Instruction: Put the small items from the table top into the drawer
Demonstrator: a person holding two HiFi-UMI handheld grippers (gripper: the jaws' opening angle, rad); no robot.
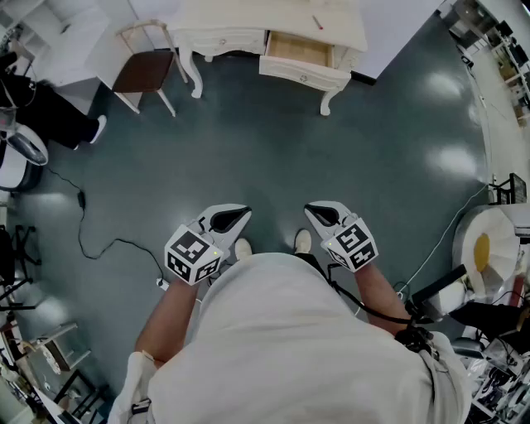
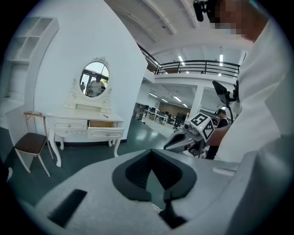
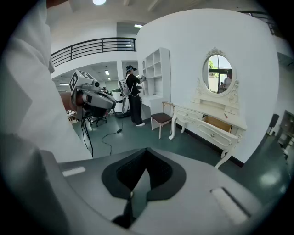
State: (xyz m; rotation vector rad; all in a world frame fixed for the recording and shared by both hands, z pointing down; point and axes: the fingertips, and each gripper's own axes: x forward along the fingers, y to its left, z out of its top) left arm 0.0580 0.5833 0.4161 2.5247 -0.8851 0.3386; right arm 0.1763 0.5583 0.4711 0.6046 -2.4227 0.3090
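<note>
The white dressing table [image 1: 273, 25] stands far ahead across the floor, its right drawer [image 1: 300, 51] pulled open. A small red item [image 1: 317, 22] lies on the table top; other small items are too small to make out. The left gripper [image 1: 238, 215] and right gripper [image 1: 315, 212] are held side by side close to the person's body, both shut with nothing in them. In the left gripper view the table [image 2: 85, 120] and open drawer [image 2: 102, 124] show beyond the left gripper [image 2: 156, 176]. The right gripper view shows the table [image 3: 211, 120] beyond the right gripper [image 3: 140, 176].
A white chair with a brown seat [image 1: 149, 70] stands left of the table. A black cable [image 1: 99, 240] runs over the floor at the left. Equipment [image 1: 489, 248] crowds the right side. Another person [image 3: 133, 94] stands by white shelves [image 3: 154, 73].
</note>
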